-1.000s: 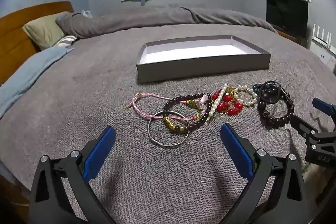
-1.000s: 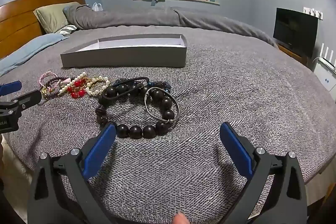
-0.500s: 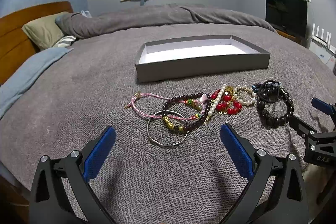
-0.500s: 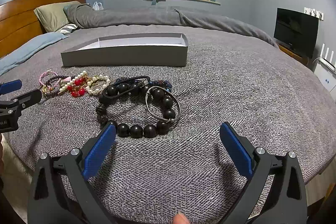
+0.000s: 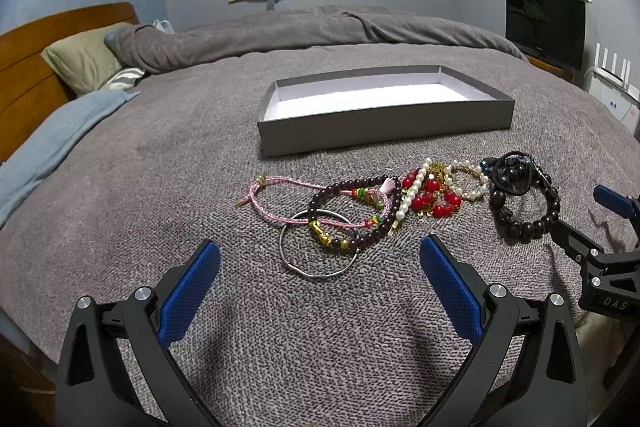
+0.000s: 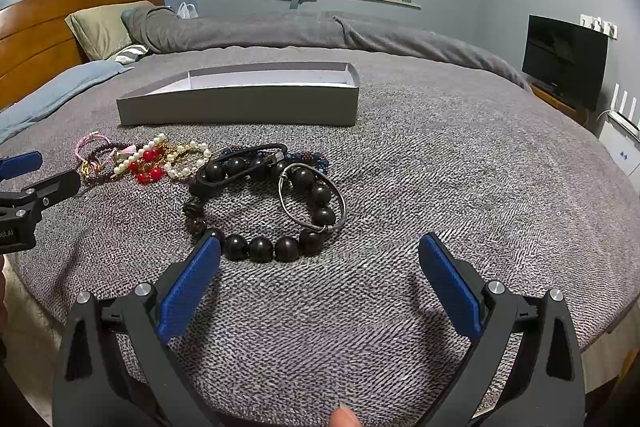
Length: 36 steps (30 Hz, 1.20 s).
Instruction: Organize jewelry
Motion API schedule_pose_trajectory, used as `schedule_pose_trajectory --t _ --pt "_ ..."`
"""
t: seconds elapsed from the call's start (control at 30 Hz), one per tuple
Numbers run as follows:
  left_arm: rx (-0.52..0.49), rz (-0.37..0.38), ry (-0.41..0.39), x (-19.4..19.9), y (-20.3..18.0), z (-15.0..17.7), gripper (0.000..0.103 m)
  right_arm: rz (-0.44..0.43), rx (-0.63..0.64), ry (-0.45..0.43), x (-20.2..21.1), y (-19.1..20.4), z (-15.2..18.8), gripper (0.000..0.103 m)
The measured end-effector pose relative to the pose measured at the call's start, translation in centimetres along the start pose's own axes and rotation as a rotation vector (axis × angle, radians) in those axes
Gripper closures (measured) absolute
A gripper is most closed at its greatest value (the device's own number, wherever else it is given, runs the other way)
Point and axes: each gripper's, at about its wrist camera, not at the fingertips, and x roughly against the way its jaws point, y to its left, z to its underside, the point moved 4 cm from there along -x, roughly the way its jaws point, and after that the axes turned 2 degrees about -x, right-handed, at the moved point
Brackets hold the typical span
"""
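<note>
Here, a row of jewelry lies across a grey bedspread (image 5: 160, 163), in front of a shallow grey box (image 5: 384, 125) with a white floor and nothing in it. The left gripper (image 5: 320, 261) hovers low over the bed, jaws wide apart and holding nothing, its blue pads flanking a plain metal bangle (image 5: 318, 245). Overlapping that bangle are a dark red bead bracelet (image 5: 352, 215) with gold charms and a pink cord bracelet (image 5: 280, 201). To their right sit a strand of red beads (image 5: 430, 197) tangled with a pearl strand (image 5: 414, 193), then a small pearl bracelet (image 5: 468, 181). At the row's right end, the right gripper (image 6: 320, 255) hangs with its jaws likewise spread and empty, its left pad just beside a big black bead bracelet (image 6: 264, 217). A second metal ring (image 6: 312, 197) rests across that bracelet's right side, a black band (image 6: 240, 167) lies across its far edge, and a blue bead bracelet (image 6: 310, 159) shows just behind. Each gripper appears at the edge of the other's view. At the head of the bed are an olive pillow (image 5: 86, 63), a bunched grey duvet (image 5: 280, 35) and a wooden headboard (image 6: 44, 27); a blue blanket (image 5: 52, 143) drapes the left side. A dark TV (image 6: 566, 61) stands by the right wall.
</note>
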Motion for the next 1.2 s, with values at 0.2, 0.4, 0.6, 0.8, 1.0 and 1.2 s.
schedule_pose_trajectory --t 0.2,0.4,0.6,0.8,1.0,1.2 --pt "-0.001 0.000 0.001 -0.01 -0.03 0.06 0.004 0.000 0.000 0.001 -0.06 0.00 0.09 0.005" --pt "-0.002 0.000 0.002 -0.05 -0.08 0.07 0.004 0.000 0.001 0.001 -0.07 -0.01 0.08 0.005" --pt "-0.004 -0.001 0.004 -0.16 -0.13 0.13 0.004 -0.001 0.001 0.003 -0.22 0.06 0.09 0.005" --pt "-0.004 0.000 0.006 -0.21 -0.14 0.14 0.004 -0.001 0.001 0.004 -0.25 0.06 0.10 0.005" --pt "-0.003 0.000 0.009 -0.43 -0.15 0.30 0.004 0.000 0.002 0.005 -0.24 0.06 0.08 0.005" --pt "-0.007 0.000 0.008 -0.46 -0.18 0.35 0.004 -0.001 0.001 0.006 -0.37 0.06 0.21 0.005"
